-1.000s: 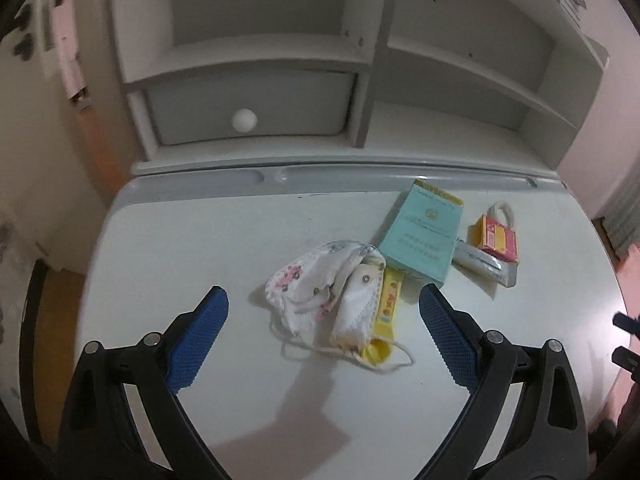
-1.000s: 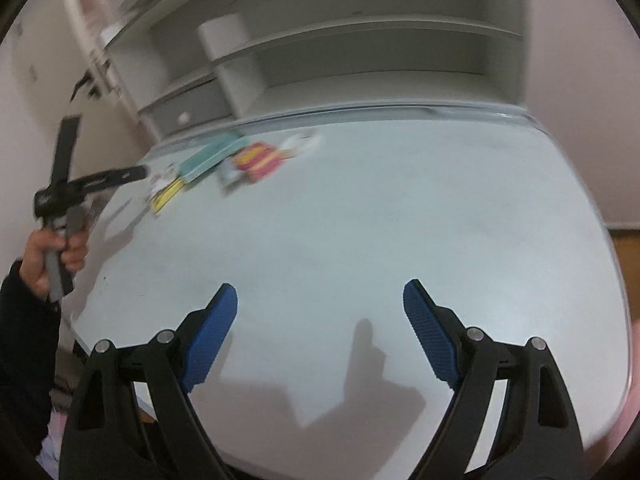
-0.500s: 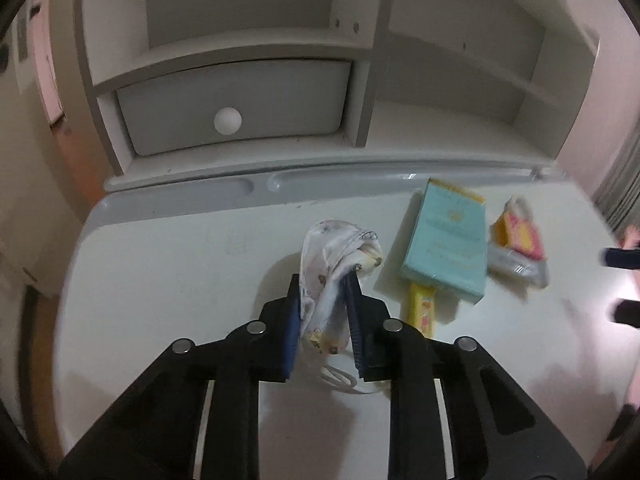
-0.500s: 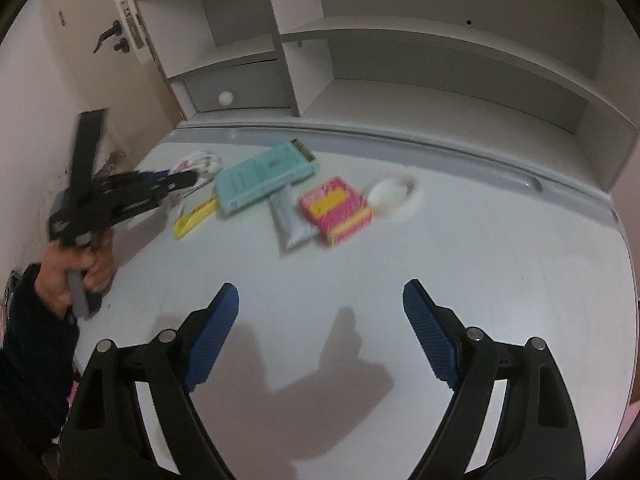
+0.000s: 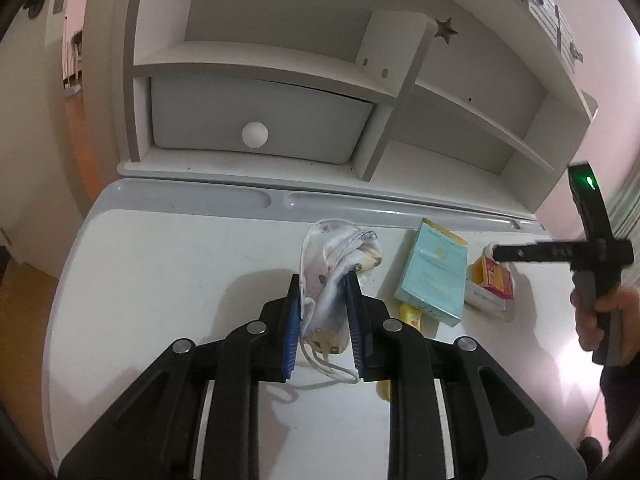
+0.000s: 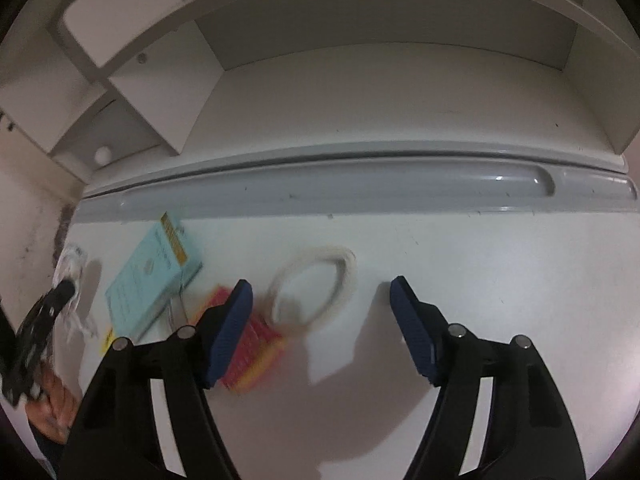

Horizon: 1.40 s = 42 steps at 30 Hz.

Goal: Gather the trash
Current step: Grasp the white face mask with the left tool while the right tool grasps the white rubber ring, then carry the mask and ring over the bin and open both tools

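My left gripper is shut on a crumpled white printed face mask and holds it off the white desk. A teal box, a yellow wrapper and a red and yellow packet lie to its right. My right gripper is open and empty, low over the desk, with a white tape ring between its fingers. The red and yellow packet lies by its left finger, the teal box further left. The right gripper also shows in the left wrist view.
A white shelf unit with a grey drawer stands at the back of the desk. A grey pencil groove runs along the desk's back edge. The desk's left edge drops to a wooden floor.
My left gripper closed on the mask and lifted it. My right gripper swung in toward the items and now hangs over the tape ring and the red packet.
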Tool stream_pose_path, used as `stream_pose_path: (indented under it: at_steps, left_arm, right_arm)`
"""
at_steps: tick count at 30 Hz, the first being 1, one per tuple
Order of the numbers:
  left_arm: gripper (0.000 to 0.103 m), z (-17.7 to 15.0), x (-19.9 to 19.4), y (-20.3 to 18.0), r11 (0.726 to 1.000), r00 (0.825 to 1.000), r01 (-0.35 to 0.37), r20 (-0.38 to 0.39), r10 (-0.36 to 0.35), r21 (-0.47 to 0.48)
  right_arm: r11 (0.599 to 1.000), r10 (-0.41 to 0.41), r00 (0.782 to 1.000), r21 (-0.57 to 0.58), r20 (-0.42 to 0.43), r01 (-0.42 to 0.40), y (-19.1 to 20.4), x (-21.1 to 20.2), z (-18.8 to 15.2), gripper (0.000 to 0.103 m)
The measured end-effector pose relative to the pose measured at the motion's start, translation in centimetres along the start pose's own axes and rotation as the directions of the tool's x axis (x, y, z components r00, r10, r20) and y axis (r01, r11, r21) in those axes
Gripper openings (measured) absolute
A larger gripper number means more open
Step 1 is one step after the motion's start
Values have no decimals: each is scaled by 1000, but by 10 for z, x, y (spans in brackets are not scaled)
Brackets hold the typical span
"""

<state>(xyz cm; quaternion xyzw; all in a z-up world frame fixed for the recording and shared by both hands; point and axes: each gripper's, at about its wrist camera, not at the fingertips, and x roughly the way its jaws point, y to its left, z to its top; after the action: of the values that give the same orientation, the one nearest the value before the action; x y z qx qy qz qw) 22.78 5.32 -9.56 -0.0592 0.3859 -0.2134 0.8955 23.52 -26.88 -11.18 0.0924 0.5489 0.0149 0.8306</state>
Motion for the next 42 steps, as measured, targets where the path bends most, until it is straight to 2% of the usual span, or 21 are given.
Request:
stream_pose_path:
  at_steps: [4,6,7,9,14,18,21,25,27,30,34,39,40,41,42]
  left_arm:
    - [21,-2,1,-3,1000,1000,-6,-7,6,15]
    - [21,-2,0,-3,1000,1000,-15,3,15,19]
    - [21,-2,0,-2,1000,1000,-15,5,15,16]
    - [21,-3,-1,-1,1000,1000,-16,6,16,8]
    - [21,-5,-3,0,999,999,-31,22,31,15]
    - [21,-6,-8,-13,998,999,-38,19,37,43]
    - [21,-7,-19,-42,999,999,30,10,-31,44]
    - [21,-13,-35,-118,986,996,84,18,-87,146]
    - [21,-19,-43,-170,966,988,147,12,-153,211]
    - [21,-36,-51,-257,913,972,220,6,-236,342]
    - [21,-75,-50,-369,802,922,376,-99,-375,463]
    - [21,-143,-43,-494,645,821,567,-284,-496,513]
    - [21,-156,-40,-512,621,805,590,-312,-505,517]
    - [21,-177,-35,-537,591,782,621,-357,-511,515]
    - [21,-188,-30,-550,575,768,640,-385,-512,510]
  right_arm:
    - [994,-99,995,-40,-32,97,23,10,5,68]
    - [988,-145,989,-53,-27,143,28,11,5,48]
    - [985,-161,987,-58,-21,160,28,9,5,46]
    - [990,-141,990,-33,-27,140,22,6,5,46]
    - [992,-118,991,48,58,115,-19,-38,-9,46]
    - [990,-105,989,105,99,95,-64,-82,-51,46]
    - [983,-127,980,151,156,104,-105,-121,-101,46]
    - [953,-217,949,258,228,156,-164,-173,-184,46]
    - [939,-247,936,302,251,167,-185,-194,-218,46]
    - [894,-313,907,409,281,182,-233,-231,-281,46]
    - [804,-408,880,552,243,221,-299,-254,-353,46]
    - [671,-486,861,695,151,258,-372,-264,-434,46]
    - [655,-488,862,711,138,257,-380,-262,-443,46]
    - [634,-486,865,731,125,251,-391,-260,-456,46]
    - [617,-484,868,747,114,246,-399,-257,-466,46]
